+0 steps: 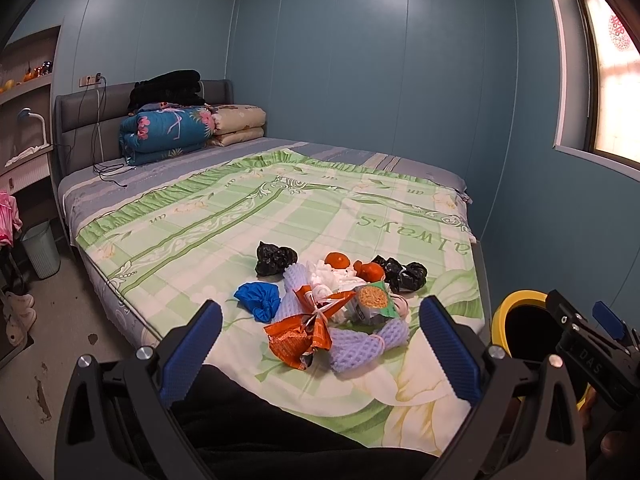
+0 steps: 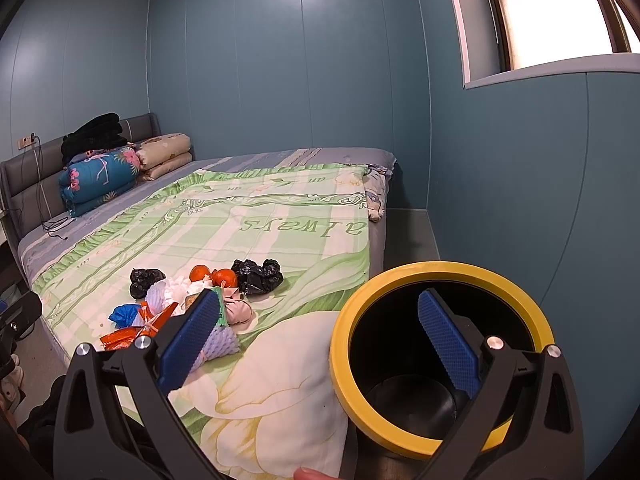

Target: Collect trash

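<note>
A pile of trash lies on the near part of the bed: an orange snack wrapper (image 1: 298, 338), purple foam nets (image 1: 356, 346), a blue bag (image 1: 259, 298), black bags (image 1: 275, 258), white tissue (image 1: 334, 276) and orange peels (image 1: 370, 270). The pile also shows in the right wrist view (image 2: 188, 300). My left gripper (image 1: 320, 352) is open, hovering just short of the pile. My right gripper (image 2: 322, 340) is open and empty, between the pile and a black bin with a yellow rim (image 2: 440, 360) beside the bed; one finger sits over the bin's mouth.
The bed has a green patterned sheet (image 1: 260, 208), with folded quilts (image 1: 168, 132) at the headboard and a cable (image 1: 108, 168). A pale green bin (image 1: 40, 248) and shoes (image 1: 18, 312) are on the floor at left. Blue walls and a window (image 2: 552, 12) are on the right.
</note>
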The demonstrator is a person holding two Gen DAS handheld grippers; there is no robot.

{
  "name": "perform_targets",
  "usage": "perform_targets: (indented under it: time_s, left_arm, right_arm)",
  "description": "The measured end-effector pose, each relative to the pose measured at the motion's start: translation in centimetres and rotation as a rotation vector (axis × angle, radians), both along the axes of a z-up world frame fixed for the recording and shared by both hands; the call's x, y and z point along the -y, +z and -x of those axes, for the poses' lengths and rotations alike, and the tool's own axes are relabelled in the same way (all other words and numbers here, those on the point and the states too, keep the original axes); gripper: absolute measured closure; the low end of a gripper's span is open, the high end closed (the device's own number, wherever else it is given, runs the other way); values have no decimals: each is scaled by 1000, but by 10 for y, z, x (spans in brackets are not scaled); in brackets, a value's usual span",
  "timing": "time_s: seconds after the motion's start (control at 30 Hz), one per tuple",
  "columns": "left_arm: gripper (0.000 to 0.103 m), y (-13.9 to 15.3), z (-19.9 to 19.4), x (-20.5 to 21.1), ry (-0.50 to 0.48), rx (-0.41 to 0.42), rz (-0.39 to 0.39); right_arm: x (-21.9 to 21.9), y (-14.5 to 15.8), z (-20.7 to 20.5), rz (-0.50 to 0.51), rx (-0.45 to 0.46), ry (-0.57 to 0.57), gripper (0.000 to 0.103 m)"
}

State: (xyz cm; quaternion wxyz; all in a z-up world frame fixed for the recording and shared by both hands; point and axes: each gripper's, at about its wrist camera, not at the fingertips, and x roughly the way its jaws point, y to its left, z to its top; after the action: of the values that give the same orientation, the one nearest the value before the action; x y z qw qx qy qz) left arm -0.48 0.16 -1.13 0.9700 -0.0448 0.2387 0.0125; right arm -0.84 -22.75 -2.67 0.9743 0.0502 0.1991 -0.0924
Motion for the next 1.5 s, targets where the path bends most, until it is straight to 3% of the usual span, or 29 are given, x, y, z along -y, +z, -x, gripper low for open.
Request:
perform_targets:
  time_s: [1.13, 1.27, 1.5]
  left_arm:
    - [8, -1, -1, 0, -2, -1, 4]
    - [8, -6, -4, -3, -11, -11, 29]
    - [8, -15, -24, -33, -28, -51, 133]
  right_arm:
    - [-1, -8, 0, -1, -6, 2, 8]
    - [-5, -10, -8, 53, -2, -19, 8]
    - [-17, -11, -45, 104, -25, 140, 8]
